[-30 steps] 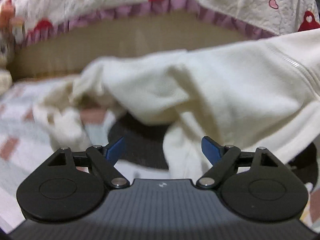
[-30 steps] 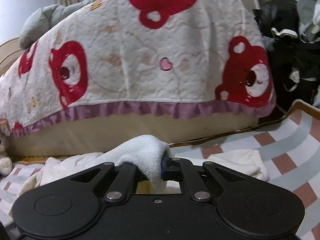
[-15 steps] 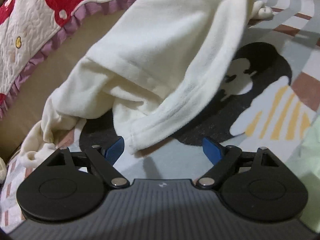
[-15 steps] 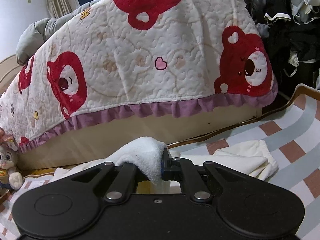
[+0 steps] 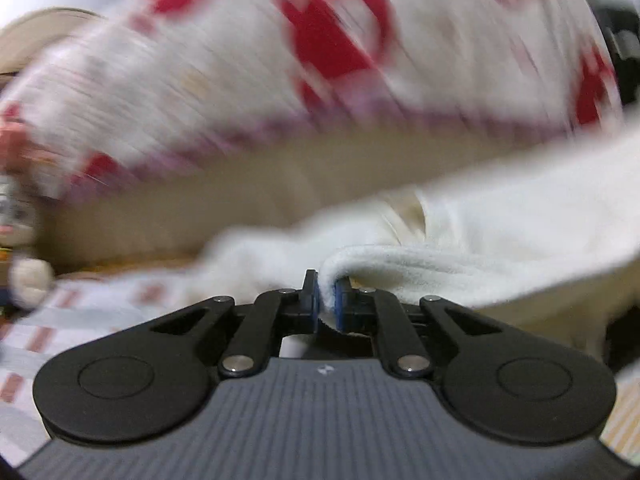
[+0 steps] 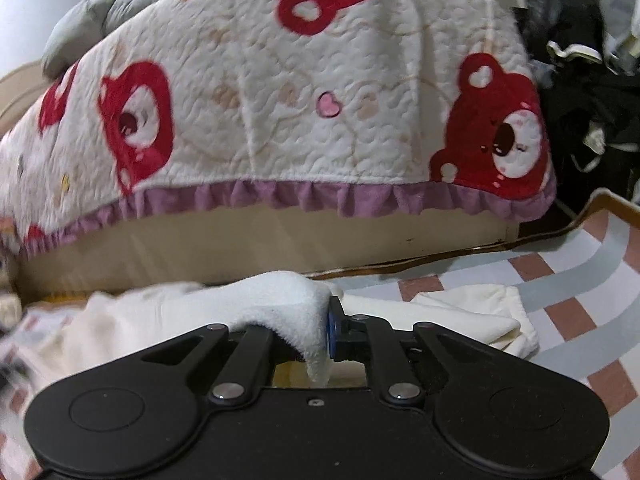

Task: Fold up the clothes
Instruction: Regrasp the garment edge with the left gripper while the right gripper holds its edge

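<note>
Between both pinched pairs of jaws, each hand-held gripper (image 5: 327, 300) (image 6: 320, 328) clamps the cream garment (image 5: 500, 248), right loosening.

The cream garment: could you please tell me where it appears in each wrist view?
Left wrist: cream garment fills the lower right, its edge pinched in the left tool.
Right wrist: it lies low, left to centre, a fold draped between the right tool's opening jaws.
Shared landmark: the bear quilt behind, also.

Garment (image 6: 460, 316) on mat (image 6: 580, 280), before bed (image 6: 280, 240); quilt (image 6: 300, 120) draped over bed.
</note>
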The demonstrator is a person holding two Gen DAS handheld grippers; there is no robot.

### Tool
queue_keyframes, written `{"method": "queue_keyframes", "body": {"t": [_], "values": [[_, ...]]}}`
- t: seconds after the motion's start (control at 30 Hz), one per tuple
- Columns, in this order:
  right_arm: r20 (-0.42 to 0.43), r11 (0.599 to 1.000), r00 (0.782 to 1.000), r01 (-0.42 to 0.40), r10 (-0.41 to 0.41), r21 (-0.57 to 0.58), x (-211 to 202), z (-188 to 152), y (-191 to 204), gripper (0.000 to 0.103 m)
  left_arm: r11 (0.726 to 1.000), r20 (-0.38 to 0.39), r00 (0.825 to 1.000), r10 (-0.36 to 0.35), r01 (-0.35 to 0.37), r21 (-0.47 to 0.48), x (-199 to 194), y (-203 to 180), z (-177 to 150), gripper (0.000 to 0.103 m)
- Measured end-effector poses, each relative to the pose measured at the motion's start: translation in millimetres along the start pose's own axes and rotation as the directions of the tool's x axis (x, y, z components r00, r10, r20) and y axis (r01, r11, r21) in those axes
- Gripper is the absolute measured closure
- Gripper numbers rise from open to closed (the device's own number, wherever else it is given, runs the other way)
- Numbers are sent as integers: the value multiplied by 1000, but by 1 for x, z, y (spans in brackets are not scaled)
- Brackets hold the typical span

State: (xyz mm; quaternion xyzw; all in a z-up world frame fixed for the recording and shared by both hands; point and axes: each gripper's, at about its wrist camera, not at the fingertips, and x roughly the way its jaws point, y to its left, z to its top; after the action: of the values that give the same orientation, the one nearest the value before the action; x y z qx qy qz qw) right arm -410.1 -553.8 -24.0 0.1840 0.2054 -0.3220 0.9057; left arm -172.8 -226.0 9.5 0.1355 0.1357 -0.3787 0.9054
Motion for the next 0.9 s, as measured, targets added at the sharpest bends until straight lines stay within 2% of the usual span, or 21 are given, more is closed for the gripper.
{"method": "queue_keyframes", "body": {"t": [0.03,0.1,0.17,0.23,0.33,0.4,0.43,0.47,0.5,0.53,0.57,0.6,0.63,0.67,0.73,0.77,0.8,0.87,0.9], "values": [[-26,1000,1000,-11,10,-24,4,-2,3,66,1000,28,1000,14,-14,-11,-19,9,7,96],[-85,998,996,-25,19,-66,16,-9,8,43,999,63,997,41,-41,-8,-55,18,13,96],[-131,996,991,-39,28,-82,34,-25,11,43,998,83,994,71,-70,-7,-82,27,14,96],[-200,996,980,-31,13,-86,56,-46,14,43,994,35,995,98,-96,-54,-75,39,-5,96],[-337,997,941,-60,39,-52,76,-81,17,44,966,-56,991,118,-127,-224,-56,60,-43,96],[-381,996,922,-84,72,-16,75,-98,14,45,944,-111,987,116,-144,-297,-43,69,-69,96],[-384,996,921,-87,72,-21,71,-104,13,48,941,-134,984,116,-152,-302,-37,69,-81,96],[-378,995,923,-88,68,-36,67,-109,13,52,940,-157,980,119,-163,-301,-33,68,-92,96],[-357,994,932,-92,64,-60,62,-113,14,70,933,-183,977,113,-167,-318,-28,69,-101,96],[-327,991,941,-113,83,-74,57,-114,14,91,911,-198,978,74,-146,-385,-23,74,-109,96],[-290,983,947,-168,141,-71,48,-111,14,91,872,-197,980,19,-112,-476,-20,82,-117,96],[-250,968,943,-241,218,-64,36,-105,16,92,814,-189,982,-29,-86,-574,-17,93,-126,96],[-209,948,933,-312,294,-60,24,-98,18,92,776,-184,982,-39,-87,-625,-16,101,-132,96],[-168,922,915,-382,368,-59,13,-91,21,92,760,-187,982,-26,-102,-641,-19,106,-137,96],[-56,869,868,-495,493,-20,-25,-69,14,92,770,-176,984,12,-122,-627,-30,112,-137,96],[-1,856,856,-517,517,-4,-46,-58,8,92,775,-159,987,13,-110,-623,-36,113,-135,96],[29,869,870,-493,492,34,-59,-54,-2,93,782,-143,990,11,-98,-616,-42,113,-132,96],[46,899,914,-404,402,171,-72,-57,-27,93,811,-137,991,-2,-79,-580,-45,108,-127,95],[19,908,934,-352,357,225,-71,-63,-39,93,823,-151,988,-24,-67,-564,-41,104,-127,95]]}}
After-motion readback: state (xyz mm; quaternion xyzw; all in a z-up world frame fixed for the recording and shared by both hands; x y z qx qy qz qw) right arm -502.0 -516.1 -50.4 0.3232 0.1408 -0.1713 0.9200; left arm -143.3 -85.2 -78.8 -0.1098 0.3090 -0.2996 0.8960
